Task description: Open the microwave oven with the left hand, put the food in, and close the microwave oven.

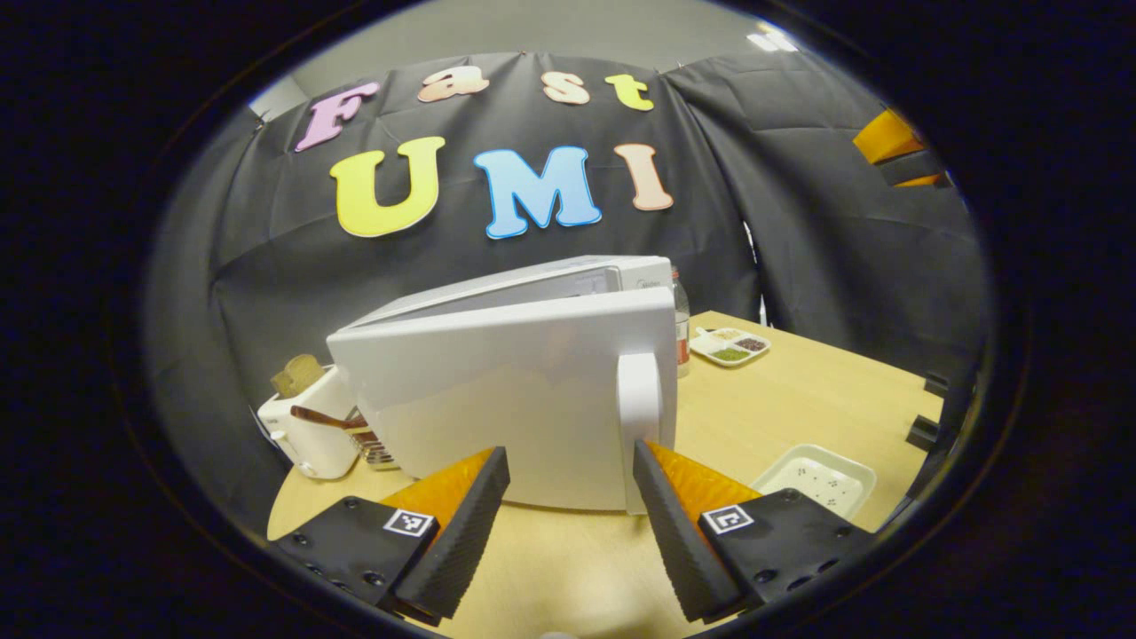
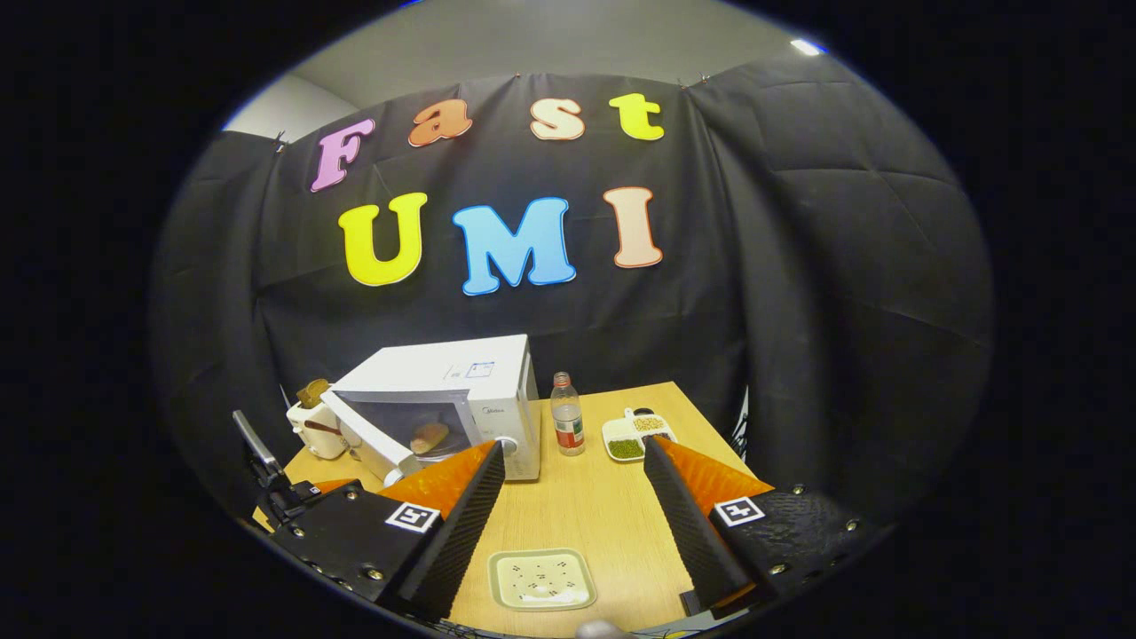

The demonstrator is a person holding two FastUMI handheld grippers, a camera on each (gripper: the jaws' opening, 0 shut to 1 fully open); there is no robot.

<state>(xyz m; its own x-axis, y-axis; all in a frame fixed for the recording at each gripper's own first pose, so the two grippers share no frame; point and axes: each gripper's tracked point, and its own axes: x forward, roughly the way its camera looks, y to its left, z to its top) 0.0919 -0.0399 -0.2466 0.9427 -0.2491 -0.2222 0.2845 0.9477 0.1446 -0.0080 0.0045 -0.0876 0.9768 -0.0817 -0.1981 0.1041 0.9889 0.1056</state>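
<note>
Left gripper view. Left gripper: fingers spread wide, released, nothing between them; tips held low over the wooden table. Microwave oven: white, standing on the table directly ahead. Microwave door: swung outward, its white outer face turned toward the camera; vertical door handle just above the right-hand fingertip, whether touching cannot be told. Toaster: white, to the left of the oven, with a slice of bread standing in its slot. Bottle: behind the door's right edge. Divided dish: white, holding dark and green portions, farther back on the right. Square plate: white, bare, near right.

Right gripper view. Right gripper: fingers spread apart, released, grasping nothing, above the near table edge. Microwave oven: at far left of the table, door standing open. Food: a brown bread roll lying inside the oven cavity. Bottle: upright, just right of the oven. Divided dish: right of the bottle. Square plate: bare, on the table between the fingers. Toaster: left of the oven.
</note>
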